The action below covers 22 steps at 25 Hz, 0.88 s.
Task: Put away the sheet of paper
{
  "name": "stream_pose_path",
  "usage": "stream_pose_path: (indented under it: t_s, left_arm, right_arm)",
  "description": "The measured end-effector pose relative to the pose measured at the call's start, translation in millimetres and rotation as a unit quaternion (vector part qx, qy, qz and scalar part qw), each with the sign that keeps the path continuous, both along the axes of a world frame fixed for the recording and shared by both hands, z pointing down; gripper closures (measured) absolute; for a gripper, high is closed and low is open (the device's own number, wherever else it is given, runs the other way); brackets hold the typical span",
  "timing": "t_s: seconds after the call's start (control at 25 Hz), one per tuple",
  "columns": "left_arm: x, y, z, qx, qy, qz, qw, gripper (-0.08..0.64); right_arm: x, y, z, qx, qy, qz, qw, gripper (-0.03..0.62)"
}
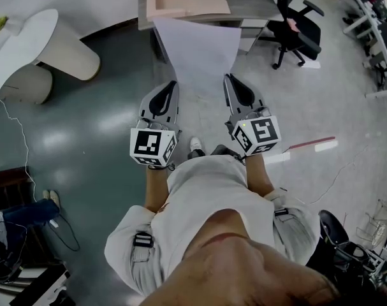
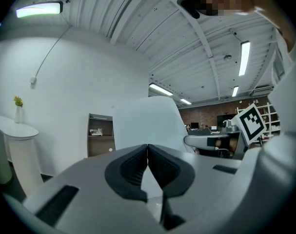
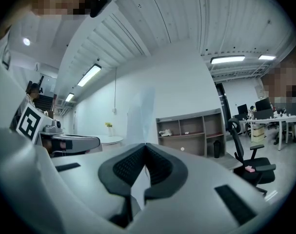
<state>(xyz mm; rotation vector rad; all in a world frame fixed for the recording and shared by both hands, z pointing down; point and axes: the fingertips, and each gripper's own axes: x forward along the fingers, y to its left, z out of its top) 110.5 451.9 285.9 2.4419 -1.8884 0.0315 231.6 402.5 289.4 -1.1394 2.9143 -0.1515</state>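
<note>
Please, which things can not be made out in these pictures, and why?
Head view: the sheet of paper and the shelf unit's own top hide its compartments.
Left gripper view: the sheet blocks most of the room behind it.
Right gripper view: the small things on the shelves are too small to name.

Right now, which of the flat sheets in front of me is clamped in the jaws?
The white sheet of paper, pinched by left gripper and right gripper; the peach sheets lie on the shelf unit.
</note>
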Motion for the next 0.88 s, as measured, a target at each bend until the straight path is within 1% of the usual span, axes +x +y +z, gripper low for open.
stream_pose_path:
  t_s: [0.4,0.88]
  left_arm:
    - [-13.8,-36.4,2.7,-0.014,0.006,0.003,0.9999,0.538]
    - [-22.7,-108.8,5.7,-0.021,0.001,-0.026,0.9995,0.538]
  right_arm:
    - [-13.3,-32.2,0.3,-0.009,0.006,0.005,1.0,0.574]
    - [-25.3,-117.0,3.0,-0.009,0.004,-0.021,1.0,0.574]
